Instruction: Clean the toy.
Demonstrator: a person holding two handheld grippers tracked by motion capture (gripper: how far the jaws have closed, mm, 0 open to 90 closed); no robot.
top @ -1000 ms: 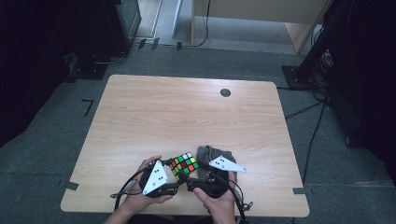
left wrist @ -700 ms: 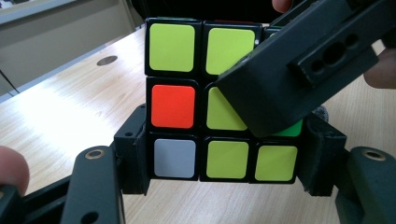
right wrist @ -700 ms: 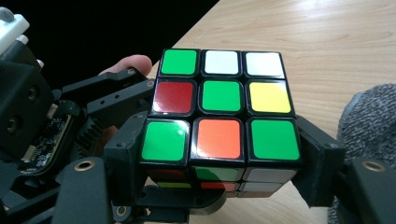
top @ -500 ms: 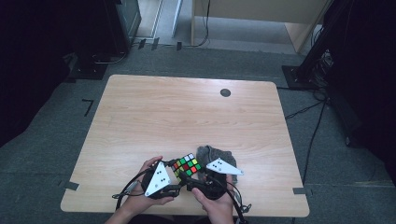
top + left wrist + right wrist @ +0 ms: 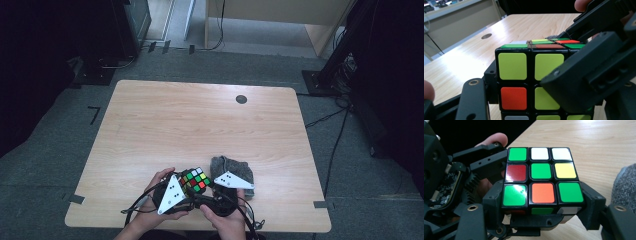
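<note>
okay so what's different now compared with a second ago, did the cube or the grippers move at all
Barely anything. The puzzle cube sits between the left gripper and the right gripper near the table's front edge, as before; both hands shifted only slightly. The grey cloth lies where it was, beside the cube.

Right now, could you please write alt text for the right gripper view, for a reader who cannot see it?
A scrambled puzzle cube is clamped between the two black jaws of the right gripper, its top face showing mostly green squares with white, yellow, red and orange. The left gripper grips the cube from the left, above a wooden table, and a grey cloth lies at the right edge.
</note>
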